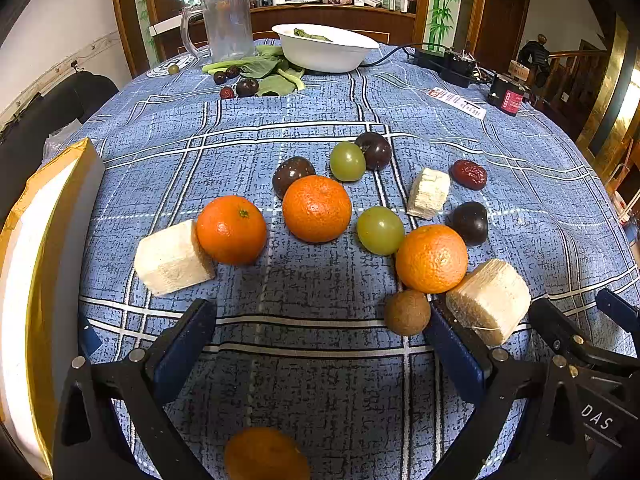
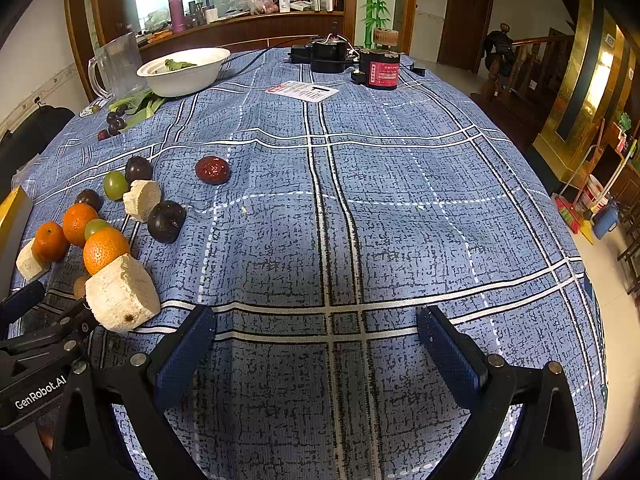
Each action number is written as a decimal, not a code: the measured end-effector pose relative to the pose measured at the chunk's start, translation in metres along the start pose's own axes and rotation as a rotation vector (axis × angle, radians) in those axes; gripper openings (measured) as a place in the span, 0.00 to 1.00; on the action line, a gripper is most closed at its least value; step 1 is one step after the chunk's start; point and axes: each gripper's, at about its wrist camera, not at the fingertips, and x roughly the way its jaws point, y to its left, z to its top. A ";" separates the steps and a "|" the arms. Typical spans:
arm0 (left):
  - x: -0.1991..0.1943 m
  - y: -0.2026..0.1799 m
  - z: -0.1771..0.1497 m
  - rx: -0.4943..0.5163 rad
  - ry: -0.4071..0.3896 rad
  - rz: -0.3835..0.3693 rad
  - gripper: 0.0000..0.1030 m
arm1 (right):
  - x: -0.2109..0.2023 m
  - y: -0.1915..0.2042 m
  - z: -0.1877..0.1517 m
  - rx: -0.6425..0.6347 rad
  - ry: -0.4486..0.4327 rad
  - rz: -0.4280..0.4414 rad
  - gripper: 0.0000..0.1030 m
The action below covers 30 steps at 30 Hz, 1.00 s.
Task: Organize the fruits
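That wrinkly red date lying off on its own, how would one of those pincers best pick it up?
The red date lies flat on the tablecloth, apart from the other fruit, its long axis running left to right. I would bring the open right gripper down from above and close across the narrow middle: the short width probably fits the jaws best, and nothing crowds either side.
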 end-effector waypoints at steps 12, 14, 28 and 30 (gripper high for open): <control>-0.020 0.008 -0.008 0.052 0.037 -0.123 0.95 | -0.002 0.000 0.000 0.017 0.074 -0.005 0.99; -0.037 0.011 -0.014 0.065 -0.014 -0.127 0.95 | -0.004 -0.001 -0.002 0.018 0.084 -0.003 0.99; -0.123 0.045 -0.047 0.066 -0.224 -0.125 0.96 | -0.102 0.032 -0.038 -0.004 -0.248 0.014 0.99; -0.129 0.049 -0.049 0.065 -0.237 -0.126 0.96 | -0.112 0.035 -0.045 0.003 -0.304 0.033 0.99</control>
